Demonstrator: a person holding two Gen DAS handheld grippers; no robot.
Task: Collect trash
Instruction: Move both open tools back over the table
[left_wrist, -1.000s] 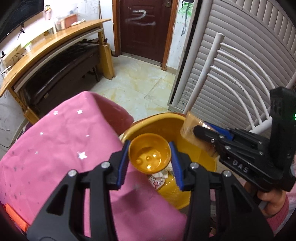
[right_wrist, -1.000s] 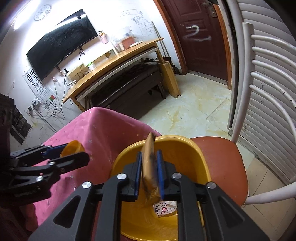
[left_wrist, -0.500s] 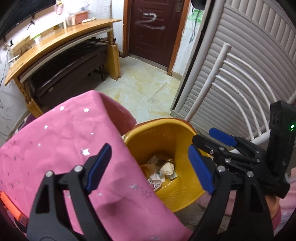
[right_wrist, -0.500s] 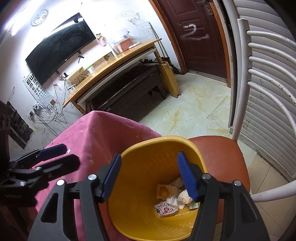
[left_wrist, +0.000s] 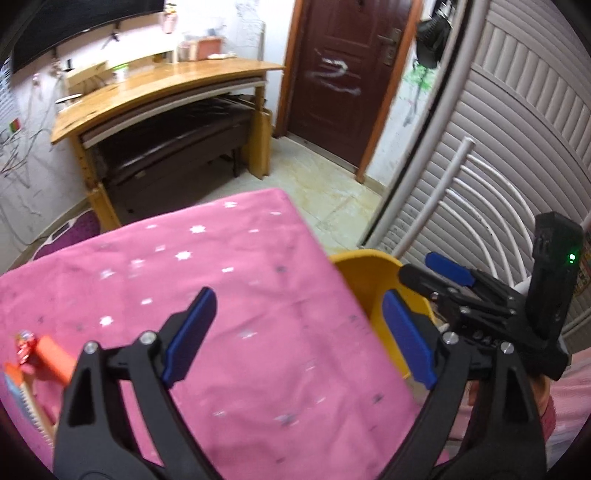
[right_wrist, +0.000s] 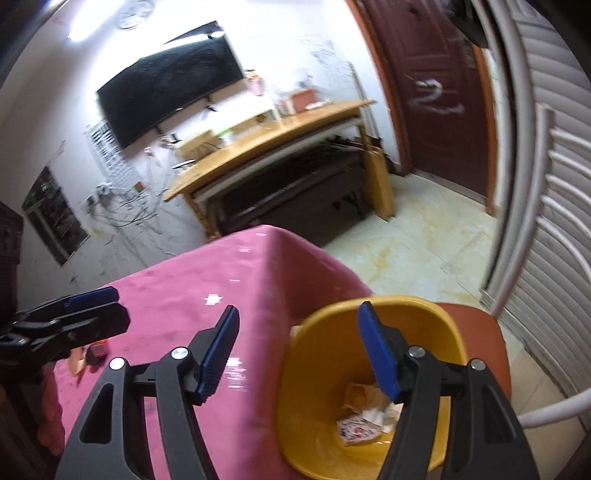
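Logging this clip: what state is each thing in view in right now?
Left gripper: fingers opening, nothing between them.
Right gripper: fingers opening, empty.
Yellow bin: upright on the chair, wrappers at the bottom.
Brown door: closed.
Wall screen: dark.

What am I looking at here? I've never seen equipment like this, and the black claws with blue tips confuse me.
There is no robot: a person holds a hand-operated two-finger gripper in each hand, and each carries a wide-angle camera looking forward along its fingers. One picture is from the left gripper, the other from the right gripper; each also shows the other gripper off to one side. Both are empty, jaws opening, nothing between them. Below lies a table under a pink star-patterned cloth. Beside it a yellow plastic bin sits on an orange-seated chair and holds crumpled wrappers. Some orange and red items lie at the cloth's left edge, too blurred to identify.
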